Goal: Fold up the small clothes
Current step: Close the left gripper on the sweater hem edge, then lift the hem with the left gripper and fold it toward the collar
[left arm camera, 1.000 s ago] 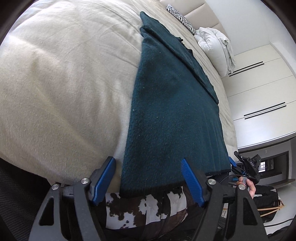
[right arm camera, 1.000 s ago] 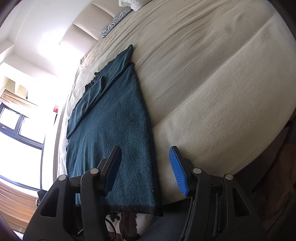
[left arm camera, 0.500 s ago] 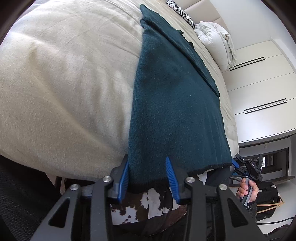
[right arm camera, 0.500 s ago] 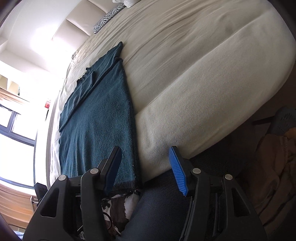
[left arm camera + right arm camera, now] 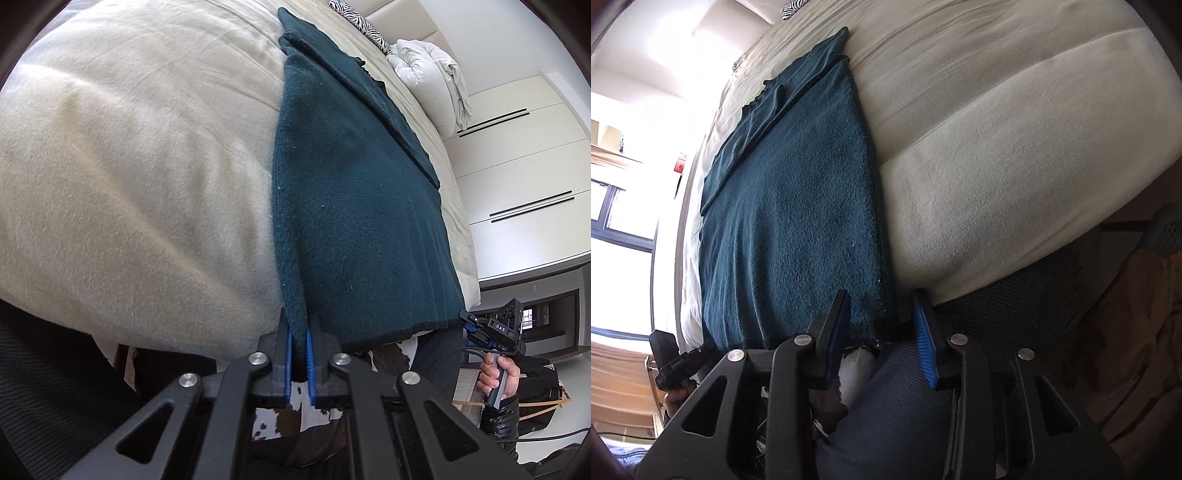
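A dark teal knitted garment (image 5: 354,206) is lying flat on a cream-covered bed (image 5: 140,177), stretching from the near edge of the mattress away toward the far headboard. A narrower folded part of it is lying along its far right side in the left wrist view.

The left gripper (image 5: 299,354) is pinching the near left corner of the garment: its blue fingers (image 5: 289,354) are standing almost together, with the knitted edge bunching up in a ridge between them.

The right gripper (image 5: 882,332) is sitting at the near right corner of the garment (image 5: 798,221), right at the bed's edge (image 5: 997,184). Its fingers (image 5: 925,339) are closing, with a narrow gap still between them; the frayed corner of the cloth is lying in that gap, and the pads are not yet pressing on it from both sides.

In the left wrist view, far right, a person's hand (image 5: 496,376) is wrapping around the handle of the other gripper. A black-and-white cowhide-patterned cloth (image 5: 273,421) is showing just below the bed's near edge. At the far end of the bed a white duvet bundle (image 5: 432,74) and a zebra-striped pillow (image 5: 360,20) are resting, with white wardrobe doors (image 5: 524,177) to the right.
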Available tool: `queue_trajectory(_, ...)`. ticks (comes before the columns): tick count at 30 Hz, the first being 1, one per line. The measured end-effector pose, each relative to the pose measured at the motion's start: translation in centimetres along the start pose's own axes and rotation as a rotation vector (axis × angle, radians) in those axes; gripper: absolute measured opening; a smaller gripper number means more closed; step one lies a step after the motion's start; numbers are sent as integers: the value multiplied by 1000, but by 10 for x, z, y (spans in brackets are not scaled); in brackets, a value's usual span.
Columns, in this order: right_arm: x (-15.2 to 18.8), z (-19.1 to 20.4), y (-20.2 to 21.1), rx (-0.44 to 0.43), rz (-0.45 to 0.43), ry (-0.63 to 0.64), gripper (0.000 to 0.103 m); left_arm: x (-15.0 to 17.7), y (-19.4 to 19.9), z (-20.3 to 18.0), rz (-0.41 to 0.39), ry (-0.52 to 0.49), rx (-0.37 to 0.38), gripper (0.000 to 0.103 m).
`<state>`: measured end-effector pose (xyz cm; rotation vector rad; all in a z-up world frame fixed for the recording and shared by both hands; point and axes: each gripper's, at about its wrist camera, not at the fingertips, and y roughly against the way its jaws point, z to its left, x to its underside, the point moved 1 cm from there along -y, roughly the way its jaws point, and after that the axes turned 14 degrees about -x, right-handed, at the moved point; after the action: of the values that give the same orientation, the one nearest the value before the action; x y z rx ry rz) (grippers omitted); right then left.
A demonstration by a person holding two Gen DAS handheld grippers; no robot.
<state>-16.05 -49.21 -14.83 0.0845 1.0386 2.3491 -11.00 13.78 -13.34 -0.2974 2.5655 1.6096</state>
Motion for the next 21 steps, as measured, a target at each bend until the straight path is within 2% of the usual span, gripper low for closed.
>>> queue_trajectory(3, 2, 0, -1, -14, -7, -1, 8, 0, 5, -1, -8, -8, 11, 7)
queue_trajectory(5, 2, 4, 1, -22, -17, 17, 7, -2, 9, 1, -17, -6, 22, 7)
queue_trajectory(9, -5, 19, 9, -90, -58, 45, 6, -4, 18, 4, -46, 12, 61, 7)
queue_trajectory(16, -21, 48, 25, -206, -155, 70, 6, -17, 50, 7, -138, 87, 215, 7)
queue_trajectory(21, -36, 65, 34, -271, -213, 88, 6, -31, 70, 3, -196, 107, 294, 7)
